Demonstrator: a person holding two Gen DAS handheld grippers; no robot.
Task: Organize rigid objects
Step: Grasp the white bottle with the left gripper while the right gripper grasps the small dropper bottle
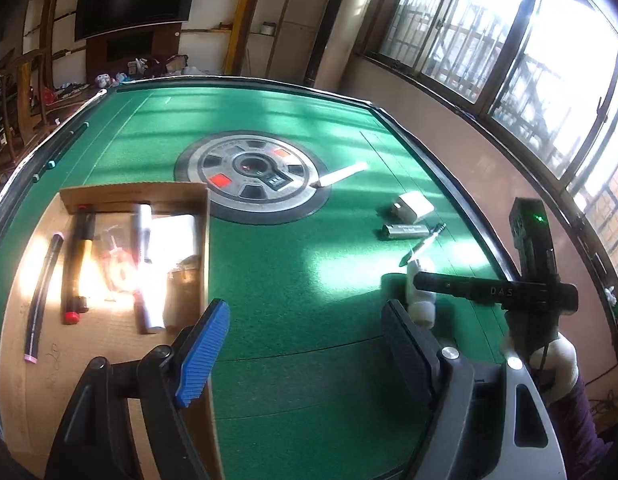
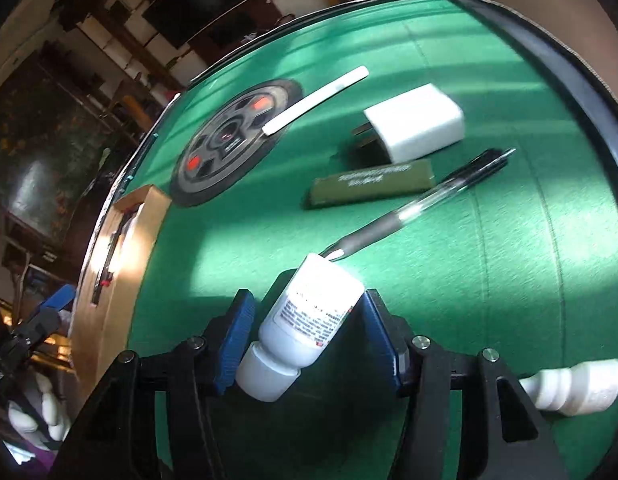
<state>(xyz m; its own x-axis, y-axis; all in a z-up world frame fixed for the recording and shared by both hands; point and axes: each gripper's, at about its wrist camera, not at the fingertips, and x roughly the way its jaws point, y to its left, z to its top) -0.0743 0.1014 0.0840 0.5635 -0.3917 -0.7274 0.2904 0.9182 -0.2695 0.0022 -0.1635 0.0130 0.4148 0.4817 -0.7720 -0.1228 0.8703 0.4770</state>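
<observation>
right gripper [image 2: 309, 340] straddles the white bottle [image 2: 305, 320], which lies on its side on the green table [image 2: 509, 300], cap toward the camera. pads look right at its sides, but the left pad seems to have a sliver of gap, so can't tell if the grip is firm yet. judgement: the step is grabbing the bottle to carry it to the cardboard tray [image 1: 109, 200]. to do it well, close square on the body, not the cap, and lift clear of the pen [image 2: 409, 216], whose tip sits just beside the bottle's base.

left gripper [image 1: 305, 336] hangs wide and empty over the felt, next to the tray.

the left view alone shows the tray contents: black tube, red-capped marker, white stick. the right view alone shows the bottle label, charger [image 2: 417, 124], green bar [image 2: 373, 188] up close, and a white peg [image 2: 577, 388] at the near edge.
</observation>
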